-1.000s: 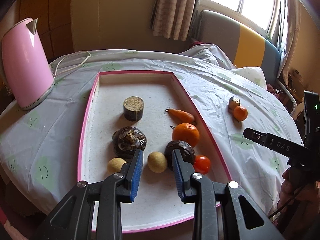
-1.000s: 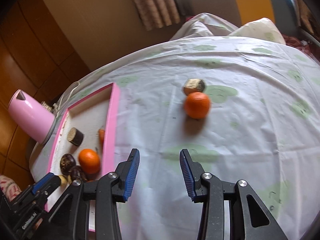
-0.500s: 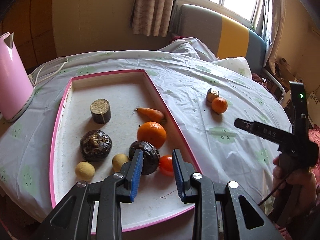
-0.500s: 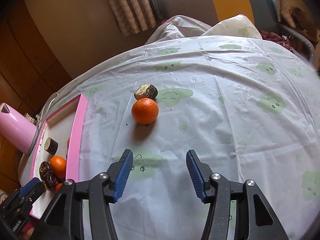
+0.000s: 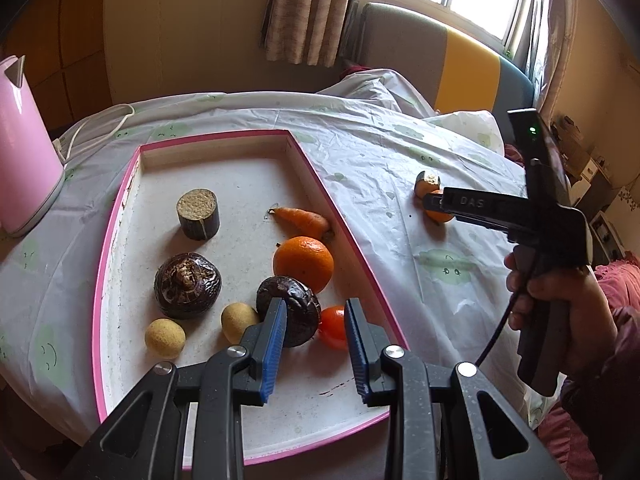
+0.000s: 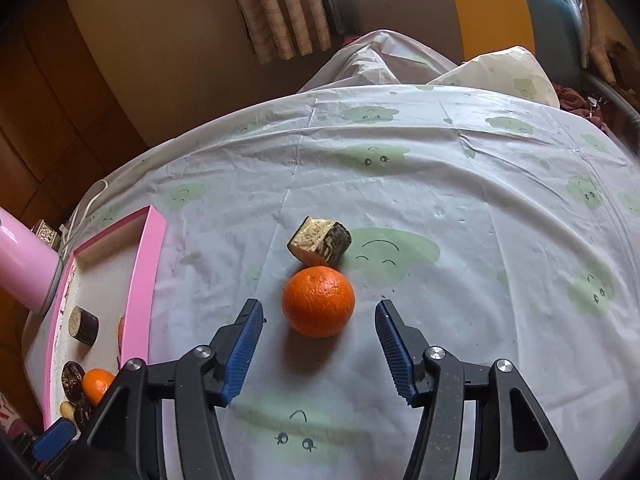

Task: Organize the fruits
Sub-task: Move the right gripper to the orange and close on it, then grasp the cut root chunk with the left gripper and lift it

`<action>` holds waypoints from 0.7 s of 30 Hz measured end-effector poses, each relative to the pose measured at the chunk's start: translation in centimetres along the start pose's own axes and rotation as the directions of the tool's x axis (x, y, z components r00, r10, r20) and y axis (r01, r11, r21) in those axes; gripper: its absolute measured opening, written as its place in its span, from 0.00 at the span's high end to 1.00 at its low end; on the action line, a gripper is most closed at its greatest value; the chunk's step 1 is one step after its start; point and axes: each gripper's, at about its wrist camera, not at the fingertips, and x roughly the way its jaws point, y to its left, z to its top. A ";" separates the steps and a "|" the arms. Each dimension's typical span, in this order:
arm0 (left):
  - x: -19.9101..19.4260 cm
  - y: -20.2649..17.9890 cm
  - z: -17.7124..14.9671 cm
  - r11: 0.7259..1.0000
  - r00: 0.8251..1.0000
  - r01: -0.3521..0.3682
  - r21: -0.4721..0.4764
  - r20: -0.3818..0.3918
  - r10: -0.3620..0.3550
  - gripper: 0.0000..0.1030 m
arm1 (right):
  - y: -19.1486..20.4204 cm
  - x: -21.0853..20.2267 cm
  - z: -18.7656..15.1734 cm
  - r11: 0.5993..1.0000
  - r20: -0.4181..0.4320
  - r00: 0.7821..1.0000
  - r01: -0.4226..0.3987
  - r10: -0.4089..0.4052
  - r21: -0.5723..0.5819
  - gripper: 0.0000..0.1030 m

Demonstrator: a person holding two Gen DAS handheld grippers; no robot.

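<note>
The right gripper (image 6: 319, 354) has its fingers spread wide with nothing between the pads, and the loose orange (image 6: 318, 301) sits at the centre of the right wrist view just ahead of the tips, on the tablecloth (image 6: 460, 240), well outside the pink tray (image 6: 154, 248). A brown cut block (image 6: 320, 240) touches the orange's far side, so I judge a push forward could shove both away, or the round fruit could roll out sideways as the fingers close. The left gripper (image 5: 316, 346), also open and empty, hangs low in the left wrist view over the tray's fruit, near a dark round fruit (image 5: 289, 311) and a tomato (image 5: 333, 327). There the right tool's body covers most of the loose orange. In the right wrist view the tray is cut off at lower left, its contents mostly hidden
</note>
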 end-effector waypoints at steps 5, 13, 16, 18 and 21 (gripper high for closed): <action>0.0 -0.8 0.9 1.000 1.000 0.020 0.023 0.014 -0.020 0.71 | 0.0 -0.7 -0.3 1.000 0.018 1.000 0.004 -0.004 -0.030 0.63; 1.1 -3.0 4.0 0.996 0.996 0.085 0.035 0.006 -0.085 0.71 | -2.6 -3.6 -2.5 0.998 0.031 0.997 0.069 -0.068 -0.014 0.63; 1.9 -4.2 5.3 0.991 0.992 0.123 0.049 -0.007 -0.122 0.71 | -3.9 -4.0 -3.3 0.995 0.021 0.995 0.100 -0.100 0.000 0.63; 2.8 -5.1 6.1 0.990 0.992 0.127 0.062 -0.022 -0.126 0.71 | -4.7 -4.0 -3.7 0.994 0.019 0.994 0.110 -0.110 0.010 0.63; 4.5 -6.4 7.2 0.986 0.987 0.155 0.069 -0.058 -0.151 0.71 | -5.2 -4.3 -3.9 0.994 0.027 0.994 0.105 -0.106 0.018 0.63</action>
